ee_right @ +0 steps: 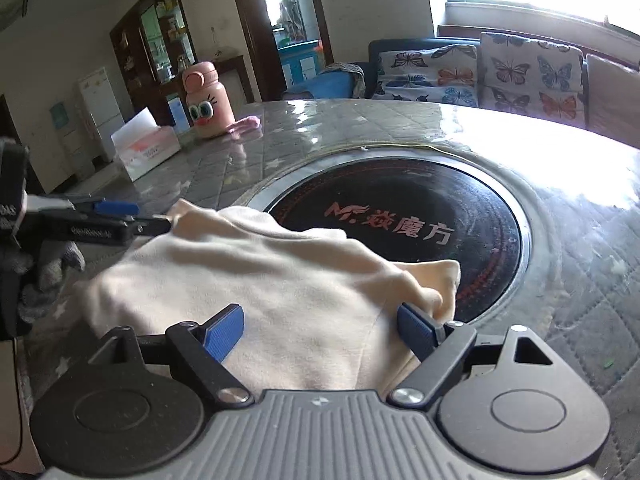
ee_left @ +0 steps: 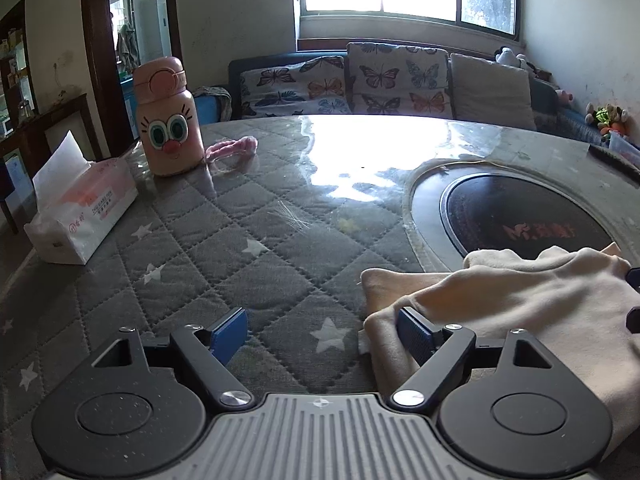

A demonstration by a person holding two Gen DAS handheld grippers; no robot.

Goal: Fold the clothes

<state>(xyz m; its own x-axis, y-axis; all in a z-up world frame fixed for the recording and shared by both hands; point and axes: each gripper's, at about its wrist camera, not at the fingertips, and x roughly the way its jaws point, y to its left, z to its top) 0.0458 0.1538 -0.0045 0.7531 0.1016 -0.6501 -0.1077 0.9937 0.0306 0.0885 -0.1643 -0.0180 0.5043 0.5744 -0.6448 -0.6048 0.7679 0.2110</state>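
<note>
A cream garment (ee_right: 280, 280) lies bunched on the quilted grey table, partly over the round black cooktop (ee_right: 420, 216). In the left wrist view the garment (ee_left: 520, 300) is at the lower right. My left gripper (ee_left: 320, 332) is open; its right finger rests on the garment's left edge, its left finger over bare table. It also shows in the right wrist view (ee_right: 120, 216) at the garment's left side. My right gripper (ee_right: 320, 330) is open, with the garment's near part between and under its fingers.
A pink cartoon bottle (ee_left: 168, 120), a tissue pack (ee_left: 80, 208) and a pink fuzzy item (ee_left: 236, 148) stand at the table's far left. A sofa with butterfly cushions (ee_left: 380, 84) is behind the table. The table edge (ee_right: 24, 360) runs at the left.
</note>
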